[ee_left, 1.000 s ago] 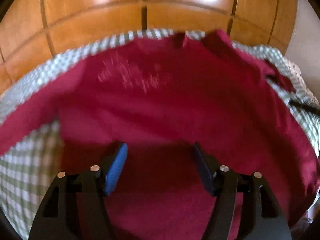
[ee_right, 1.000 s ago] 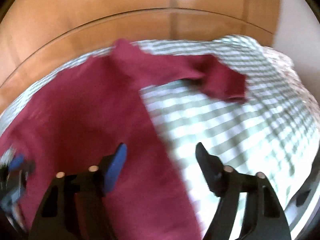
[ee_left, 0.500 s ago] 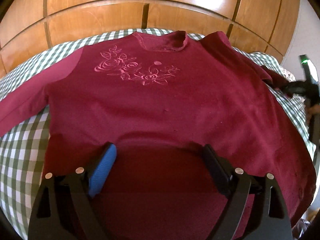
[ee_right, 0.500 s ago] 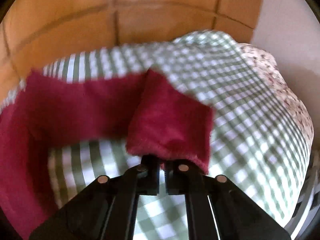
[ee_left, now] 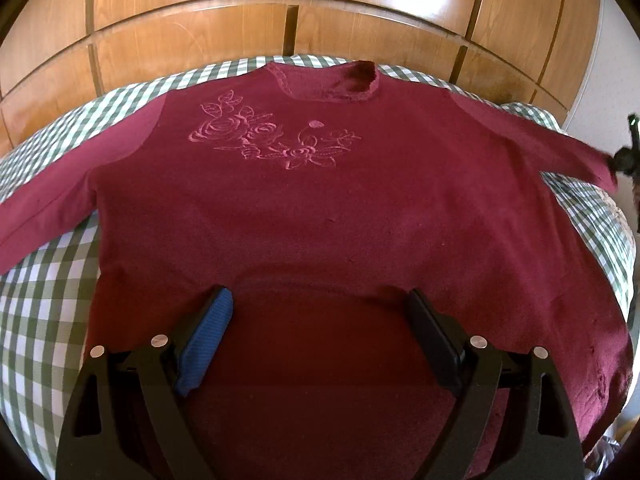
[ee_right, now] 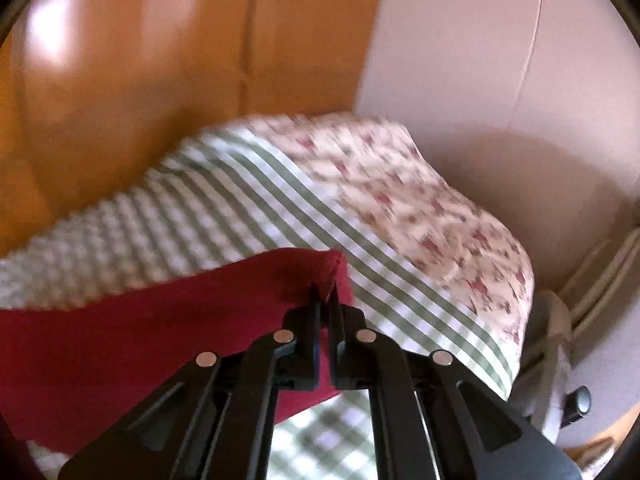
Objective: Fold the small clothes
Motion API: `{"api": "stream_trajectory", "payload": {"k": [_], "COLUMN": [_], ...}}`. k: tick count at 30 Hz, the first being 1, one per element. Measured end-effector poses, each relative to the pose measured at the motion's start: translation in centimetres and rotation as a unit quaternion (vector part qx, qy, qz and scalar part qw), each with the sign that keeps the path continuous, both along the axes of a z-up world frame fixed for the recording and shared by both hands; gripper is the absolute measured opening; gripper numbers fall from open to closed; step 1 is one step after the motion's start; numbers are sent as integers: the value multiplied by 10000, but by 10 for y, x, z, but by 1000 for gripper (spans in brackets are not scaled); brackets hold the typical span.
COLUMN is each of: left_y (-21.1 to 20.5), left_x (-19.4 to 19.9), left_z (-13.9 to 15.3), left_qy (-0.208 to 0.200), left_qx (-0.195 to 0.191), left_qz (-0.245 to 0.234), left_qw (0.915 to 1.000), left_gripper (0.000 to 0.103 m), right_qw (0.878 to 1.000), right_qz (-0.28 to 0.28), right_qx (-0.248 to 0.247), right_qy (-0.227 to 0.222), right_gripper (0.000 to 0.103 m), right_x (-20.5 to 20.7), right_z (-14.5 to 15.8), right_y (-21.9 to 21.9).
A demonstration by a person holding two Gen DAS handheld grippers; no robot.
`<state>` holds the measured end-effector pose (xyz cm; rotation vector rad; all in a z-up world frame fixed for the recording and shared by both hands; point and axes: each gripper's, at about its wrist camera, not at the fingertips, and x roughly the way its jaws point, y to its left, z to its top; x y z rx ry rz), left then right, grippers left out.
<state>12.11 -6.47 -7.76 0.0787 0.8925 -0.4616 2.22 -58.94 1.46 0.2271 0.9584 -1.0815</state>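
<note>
Dark red and rose-stitched, the jumper [ee_left: 320, 208] lies face up across the checked bedspread [ee_left: 36, 320] under the wooden cupboard doors [ee_left: 192, 12], the left gripper [ee_left: 320, 320] spread wide and empty above its hem while the right gripper [ee_right: 325, 294] is clamped tight on the sleeve [ee_right: 168, 316], held out over the bed's edge.

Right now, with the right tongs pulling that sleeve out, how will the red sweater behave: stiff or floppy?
Likely floppy: the sleeve bends where the right tongs pinch its cuff. Probably light, since the red sweater lies flat and thin on the checked cover. It may drag rather than slide; the knit looks fuzzy against the cloth.
</note>
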Motion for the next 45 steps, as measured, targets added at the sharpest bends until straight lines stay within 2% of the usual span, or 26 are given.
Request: {"api": "stream_trajectory", "payload": {"k": [3, 6, 7, 8, 10, 12, 13, 15, 17, 18, 20, 21, 23, 25, 27, 28, 29, 30, 32, 36, 38, 40, 42, 43, 44, 45], "left_y": [1, 3, 3, 4, 11, 22, 31, 52, 71, 82, 99, 109, 119, 124, 127, 127, 126, 126, 127, 135, 143, 146, 147, 148, 150, 151], "left_x": [1, 3, 4, 4, 4, 1, -1, -9, -18, -24, -32, -40, -51, -61, -70, -73, -77, -77, -79, -86, -88, -90, -89, -87, -87, -85], "left_z": [-1, 0, 2, 3, 12, 21, 26, 37, 44, 46, 46, 43, 36, 27, 22, 22, 22, 22, 27, 35, 27, 24, 29, 35, 40, 50], "left_qy": [7, 54, 109, 154, 303, 378, 386, 321, 214, 263, 358, 469, 713, 873, 873, 853, 865, 899, 887, 807, 925, 1029, 996, 941, 863, 703], "left_qx": [23, 5, -1, -8, -88, -208, -297, -450, -397, -398, -397, -430, -475, -497, -521, -517, -549, -594, -688, -579, -440, -477, -488, -548, -640, -822], "left_qz": [-18, -48, -58, -63, -41, 118, 213, 424, 609, 646, 729, 721, 627, 602, 614, 618, 578, 530, 431, 339, 431, 427, 582, 660, 708, 732], "left_qw": [10000, 10000, 9999, 9999, 9995, 9990, 9986, 9976, 9971, 9968, 9959, 9954, 9943, 9931, 9929, 9931, 9931, 9928, 9927, 9945, 9938, 9926, 9921, 9919, 9917, 9914], "left_gripper": [88, 88, 88, 88, 88, 88, 88, 88, 88, 88, 88, 86, 70, 68, 63, 51, 27, 19, 14, 14, 14, 17, 31, 44, 52, 53], "right_qw": [9985, 9970, 9975, 9981, 9990, 9993, 9983, 9895, 9638, 9450, 9133, 9027, 8849, 8850, 8839, 8829, 8798, 8757, 8757, 8622, 8596, 8608, 8610, 8602, 8604, 8640], "right_qz": [-180, -305, -296, -273, -142, 288, 502, 1088, 1790, 2149, 2719, 2912, 3213, 3330, 3394, 3375, 3373, 3383, 3438, 3682, 3700, 3626, 3497, 3361, 3274, 3239], "right_qx": [52, 250, 296, 345, 329, 206, 308, 897, 1856, 2340, 2946, 3107, 3354, 3242, 3211, 3259, 3343, 3441, 3386, 3453, 3521, 3567, 3693, 3836, 3902, 3851], "right_qy": [513, 659, 574, 439, 257, 119, 33, -319, -673, -778, -714, -624, -354, -270, -202, -204, -208, -181, -178, -429, -147, 158, 88, -50, -148, -177], "right_gripper": [2, 6, 20, 45, 65, 73, 76, 76, 76, 76, 74, 73, 65, 61, 45, 27, 10, 10, 8, 8, 8, 8, 12, 15, 19, 23], "right_x": [-5, -19, -21, -25, -27, -25, -21, -22, -23, -25, -30, -33, -44, -58, -71, -76, -81, -85, -90, -104, -116, -122, -123, -122, -121, -119], "right_z": [-37, -59, -60, -59, -49, -32, -28, -22, -23, -26, -34, -37, -47, -46, -43, -42, -41, -41, -32, -8, -18, -35, -42, -41, -40, -39], "right_y": [-6, 2, 6, 14, 28, 59, 70, 101, 140, 165, 210, 227, 262, 283, 297, 301, 303, 307, 312, 316, 316, 319, 316, 312, 308, 305]}}
